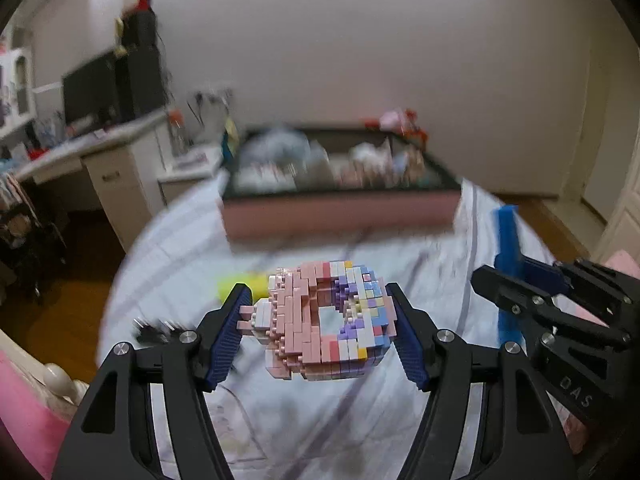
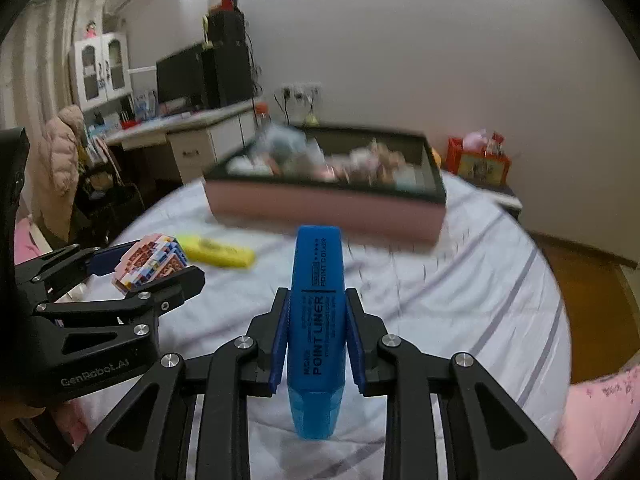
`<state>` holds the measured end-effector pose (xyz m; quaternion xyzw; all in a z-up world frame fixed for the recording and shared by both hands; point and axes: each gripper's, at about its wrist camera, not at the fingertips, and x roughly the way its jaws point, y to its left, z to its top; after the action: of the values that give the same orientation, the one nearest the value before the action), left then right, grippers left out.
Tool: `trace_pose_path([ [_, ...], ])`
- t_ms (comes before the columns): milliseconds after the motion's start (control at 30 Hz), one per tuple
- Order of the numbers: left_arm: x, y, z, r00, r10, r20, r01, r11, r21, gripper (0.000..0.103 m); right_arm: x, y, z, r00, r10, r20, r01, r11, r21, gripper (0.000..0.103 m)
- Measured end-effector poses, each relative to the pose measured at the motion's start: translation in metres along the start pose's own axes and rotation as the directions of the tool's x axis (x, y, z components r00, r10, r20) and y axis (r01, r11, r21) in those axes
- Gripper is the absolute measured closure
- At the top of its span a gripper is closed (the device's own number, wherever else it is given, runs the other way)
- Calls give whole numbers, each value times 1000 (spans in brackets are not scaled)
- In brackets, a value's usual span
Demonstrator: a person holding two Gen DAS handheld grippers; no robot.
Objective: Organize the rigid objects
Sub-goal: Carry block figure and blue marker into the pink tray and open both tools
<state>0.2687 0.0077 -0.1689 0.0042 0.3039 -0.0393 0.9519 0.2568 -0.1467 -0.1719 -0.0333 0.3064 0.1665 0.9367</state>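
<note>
Blue highlighter, pastel brick donut

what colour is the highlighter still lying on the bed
Yellow: the highlighter lies on the striped bedsheet, clearest in the right wrist view.

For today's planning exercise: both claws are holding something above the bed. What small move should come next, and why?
Probably carry both forward over the pink-sided box. The left claw grips the pastel brick-built doughnut, the right claw grips the blue plastic highlighter, both clear of the striped bedsheet, and the box already holds similar clutter.
</note>
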Motion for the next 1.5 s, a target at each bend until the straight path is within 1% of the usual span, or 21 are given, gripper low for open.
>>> trace_pose_path([
  [100, -22, 3, 15, 998, 6, 67, -6, 1000, -3, 35, -23, 10, 18, 996, 7, 85, -6, 1000, -12, 76],
  [167, -35, 4, 23, 993, 16, 114, -15, 1000, -5, 35, -39, 17, 29, 989, 9, 150, -5, 1000, -29, 77],
  [200, -39, 5, 27, 992, 21, 128, -20, 1000, -4, 35, -42, 19, 32, 988, 12, 156, -7, 999, -33, 77],
  [233, -45, 5, 30, 987, 38, 158, -38, 999, -5, 35, -47, 22, 36, 983, 15, 182, -9, 999, -33, 77],
  [267, -49, 5, 33, 984, 52, 172, -52, 999, -2, 35, -52, 25, 41, 979, 15, 204, -7, 999, -38, 77],
  [300, -52, 5, 34, 982, 59, 181, -60, 998, 1, 35, -53, 27, 44, 979, 16, 203, -8, 999, -43, 77],
  [333, -56, 6, 37, 979, 60, 195, -61, 998, -1, 35, -58, 30, 48, 974, 16, 226, -6, 999, -43, 77],
  [433, -66, 7, 42, 972, 57, 226, -56, 998, -11, 35, -64, 36, 55, 968, 17, 249, -4, 999, -53, 77],
  [567, -79, 5, 48, 956, 101, 277, -101, 995, -13, 35, -73, 43, 60, 958, 9, 286, 9, 998, -62, 77],
  [667, -87, 5, 51, 945, 123, 302, -124, 992, -16, 35, -78, 46, 63, 948, -27, 316, 51, 997, -66, 77],
  [700, -88, 4, 52, 944, 125, 307, -126, 992, -17, 35, -78, 46, 65, 949, -30, 313, 53, 997, -64, 77],
  [767, -89, 4, 56, 940, 129, 316, -129, 991, -21, 35, -80, 45, 69, 942, -36, 333, 58, 997, -56, 77],
  [867, -92, 2, 61, 928, 145, 343, -146, 989, -22, 35, -83, 45, 74, 936, -43, 348, 67, 996, -56, 77],
  [967, -93, 1, 67, 922, 139, 362, -139, 990, -26, 35, -86, 43, 77, 928, -48, 370, 74, 996, -55, 77],
  [1067, -91, -2, 76, 911, 148, 385, -153, 988, -18, 35, -86, 40, 83, 921, -60, 385, 88, 995, -55, 77],
  [1200, -86, -6, 88, 903, 137, 408, -146, 989, -8, 35, -85, 35, 93, 914, -72, 400, 101, 994, -51, 77],
  [1367, -67, -10, 105, 899, 115, 423, -133, 991, 12, 35, -77, 25, 108, 908, -89, 409, 119, 992, -48, 77],
  [1500, -43, -14, 117, 906, 100, 410, -121, 992, 25, 35, -64, 17, 117, 908, -108, 405, 137, 990, -43, 77],
])
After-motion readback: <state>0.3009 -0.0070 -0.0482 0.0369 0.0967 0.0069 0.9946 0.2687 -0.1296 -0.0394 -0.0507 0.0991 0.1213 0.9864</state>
